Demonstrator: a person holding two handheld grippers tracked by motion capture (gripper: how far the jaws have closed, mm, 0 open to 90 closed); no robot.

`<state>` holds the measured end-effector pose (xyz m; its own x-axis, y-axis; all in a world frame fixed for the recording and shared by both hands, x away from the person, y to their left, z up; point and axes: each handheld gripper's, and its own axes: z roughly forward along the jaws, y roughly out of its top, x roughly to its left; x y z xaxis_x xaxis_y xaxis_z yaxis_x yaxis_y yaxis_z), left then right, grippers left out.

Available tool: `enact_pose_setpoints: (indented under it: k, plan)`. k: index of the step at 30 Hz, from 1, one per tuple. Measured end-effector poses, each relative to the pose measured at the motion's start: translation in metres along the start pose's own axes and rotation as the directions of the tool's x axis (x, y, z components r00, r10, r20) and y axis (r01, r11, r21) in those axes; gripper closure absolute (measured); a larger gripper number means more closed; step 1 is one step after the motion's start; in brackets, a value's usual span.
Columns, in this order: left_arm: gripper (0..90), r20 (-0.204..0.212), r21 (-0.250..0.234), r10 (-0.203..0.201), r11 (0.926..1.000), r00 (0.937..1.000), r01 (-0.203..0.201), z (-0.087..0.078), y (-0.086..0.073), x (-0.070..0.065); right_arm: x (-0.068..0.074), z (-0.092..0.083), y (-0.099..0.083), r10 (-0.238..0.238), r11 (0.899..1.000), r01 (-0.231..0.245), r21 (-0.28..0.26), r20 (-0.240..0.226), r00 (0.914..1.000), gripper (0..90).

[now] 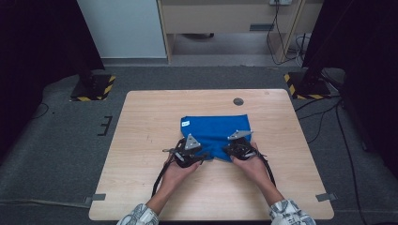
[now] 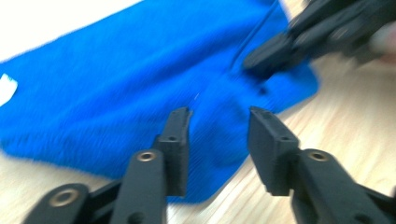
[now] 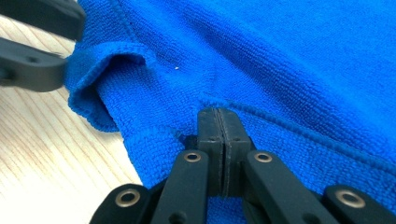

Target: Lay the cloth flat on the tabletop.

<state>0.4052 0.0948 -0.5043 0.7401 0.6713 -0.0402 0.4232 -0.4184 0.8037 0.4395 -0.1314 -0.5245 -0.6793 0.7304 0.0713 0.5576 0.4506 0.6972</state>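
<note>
A folded blue cloth (image 1: 213, 129) lies on the wooden table (image 1: 150, 187), a small white label (image 1: 185, 123) at its far left corner. My left gripper (image 1: 198, 153) is at the cloth's near left corner; in the left gripper view its jaws stand apart over the cloth (image 2: 116, 84), the pads pressing on nothing, so the left gripper (image 2: 219, 116) is open. My right gripper (image 1: 233, 149) sits at the near edge. Its jaws are pressed together on the hem of the cloth (image 3: 280, 56), so the right gripper (image 3: 218, 112) is shut on it, and the fabric bulges up beside it.
A dark round hole (image 1: 238, 101) marks the table's far side. Two stand bases with yellow-black stripes (image 1: 94, 86) (image 1: 305, 84) sit on the floor beyond the far corners. Bare wood surrounds the cloth on all sides.
</note>
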Motion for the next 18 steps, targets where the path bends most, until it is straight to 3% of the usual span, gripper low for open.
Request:
enact_pose_setpoints:
  k: [2, 4, 6, 9, 11, 13, 18]
  plan:
    - [55.1, -0.003, -0.013, 0.004, 0.9999, 1.0000, -0.004, 0.000, 0.004, -0.002, 0.000, 0.000, 0.000, 0.003, 1.000, -0.003, 0.002, 0.000, 1.0000, 89.3]
    - [47.1, -0.013, -0.019, 0.019, 0.9996, 0.9997, -0.019, 0.004, 0.012, -0.004, 0.000, 0.000, 0.000, 0.002, 1.000, -0.002, 0.002, -0.002, 1.0000, 89.3]
    - [46.5, -0.016, -0.019, 0.019, 0.9996, 0.9997, -0.020, 0.007, 0.015, -0.003, 0.000, 0.000, 0.000, 0.004, 1.000, -0.004, 0.001, -0.001, 1.0000, 89.3]
    - [47.2, -0.005, 0.010, 0.019, 0.9998, 0.9998, -0.019, 0.015, 0.020, -0.001, 0.000, 0.000, 0.000, 0.001, 1.000, -0.001, 0.003, 0.002, 1.0000, 89.3]
    - [47.2, 0.006, 0.054, 0.025, 0.9982, 0.9997, -0.026, 0.024, 0.024, 0.003, 0.000, 0.000, 0.000, -0.001, 1.000, 0.001, 0.003, 0.001, 1.0000, 89.1]
    - [47.9, -0.013, 0.082, 0.045, 0.9956, 0.9989, -0.044, 0.029, 0.027, 0.005, 0.000, 0.000, 0.000, 0.003, 1.000, -0.003, 0.003, 0.000, 1.0000, 89.0]
    - [54.4, 0.003, 0.111, 0.052, 0.9924, 0.9986, -0.052, 0.036, 0.034, 0.007, 0.000, 0.000, 0.001, 0.003, 1.000, -0.003, 0.004, 0.001, 1.0000, 89.0]
